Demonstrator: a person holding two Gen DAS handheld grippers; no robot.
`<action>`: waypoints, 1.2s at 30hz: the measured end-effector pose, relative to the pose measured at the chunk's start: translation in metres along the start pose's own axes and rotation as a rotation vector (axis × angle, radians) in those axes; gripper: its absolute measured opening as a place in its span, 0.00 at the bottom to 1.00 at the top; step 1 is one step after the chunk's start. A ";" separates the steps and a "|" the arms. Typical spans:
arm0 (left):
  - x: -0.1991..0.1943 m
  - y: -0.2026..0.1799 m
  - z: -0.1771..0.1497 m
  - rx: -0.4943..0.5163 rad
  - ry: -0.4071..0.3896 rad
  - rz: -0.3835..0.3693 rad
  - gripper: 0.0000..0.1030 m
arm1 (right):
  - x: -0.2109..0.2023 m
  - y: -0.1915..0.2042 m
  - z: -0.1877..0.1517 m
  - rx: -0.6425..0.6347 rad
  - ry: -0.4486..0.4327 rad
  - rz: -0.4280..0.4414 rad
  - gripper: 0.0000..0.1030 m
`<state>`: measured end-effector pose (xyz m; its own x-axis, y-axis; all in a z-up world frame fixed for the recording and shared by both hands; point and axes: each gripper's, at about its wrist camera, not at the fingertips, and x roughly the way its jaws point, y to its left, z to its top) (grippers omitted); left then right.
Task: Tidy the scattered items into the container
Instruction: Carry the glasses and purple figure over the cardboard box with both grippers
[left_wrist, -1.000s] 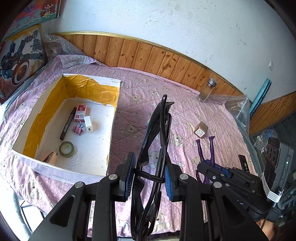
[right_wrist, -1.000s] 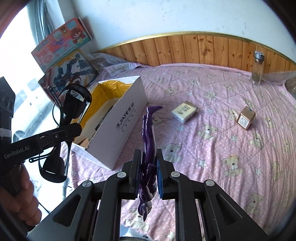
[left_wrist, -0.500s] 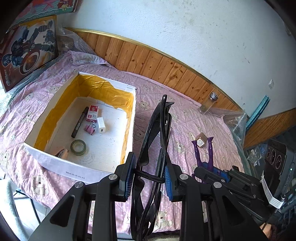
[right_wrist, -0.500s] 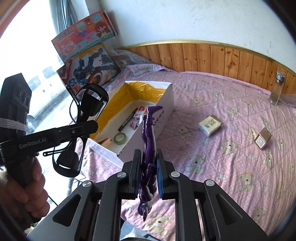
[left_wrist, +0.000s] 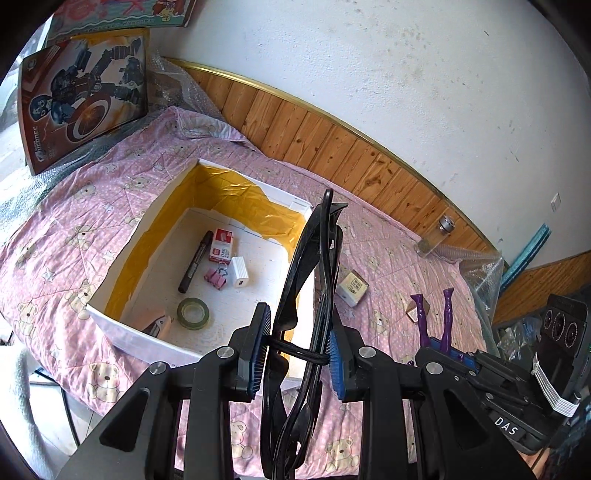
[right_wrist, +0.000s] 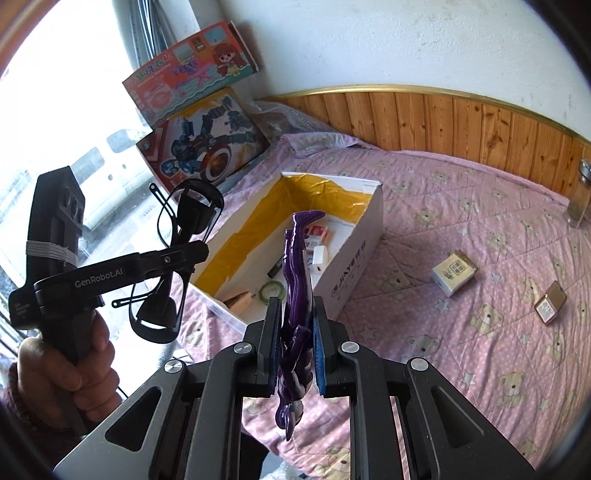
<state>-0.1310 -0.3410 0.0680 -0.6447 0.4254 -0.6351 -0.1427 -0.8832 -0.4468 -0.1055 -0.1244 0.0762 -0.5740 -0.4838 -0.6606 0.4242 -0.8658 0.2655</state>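
The black glasses (left_wrist: 310, 280) sat clamped between the blue pads of the left tongs (left_wrist: 297, 356), held in the air near the white box (left_wrist: 122, 328). The purple figurine (right_wrist: 295, 295) was pinched in the right tongs (right_wrist: 295, 350), legs pointing forward toward the same box. Inside the box lay a marker (left_wrist: 195, 260), a tape roll (left_wrist: 192, 314), a pink clip (left_wrist: 215, 277) and a white adapter (left_wrist: 239, 271). A small carton (right_wrist: 454, 272) and a brown packet (right_wrist: 550, 307) remained on the pink bed (right_wrist: 461, 206).
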 end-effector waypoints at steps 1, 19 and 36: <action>0.000 0.003 0.002 -0.009 -0.002 0.002 0.29 | 0.001 0.002 0.003 -0.003 0.000 0.007 0.15; 0.043 0.020 0.032 -0.152 -0.002 -0.032 0.29 | 0.058 -0.002 0.073 0.017 0.030 0.104 0.15; 0.090 0.031 0.023 -0.233 0.050 0.041 0.29 | 0.124 -0.026 0.111 0.056 0.096 0.081 0.16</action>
<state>-0.2108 -0.3351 0.0117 -0.6074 0.4049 -0.6835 0.0633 -0.8329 -0.5497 -0.2651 -0.1754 0.0651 -0.4684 -0.5401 -0.6992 0.4250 -0.8316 0.3576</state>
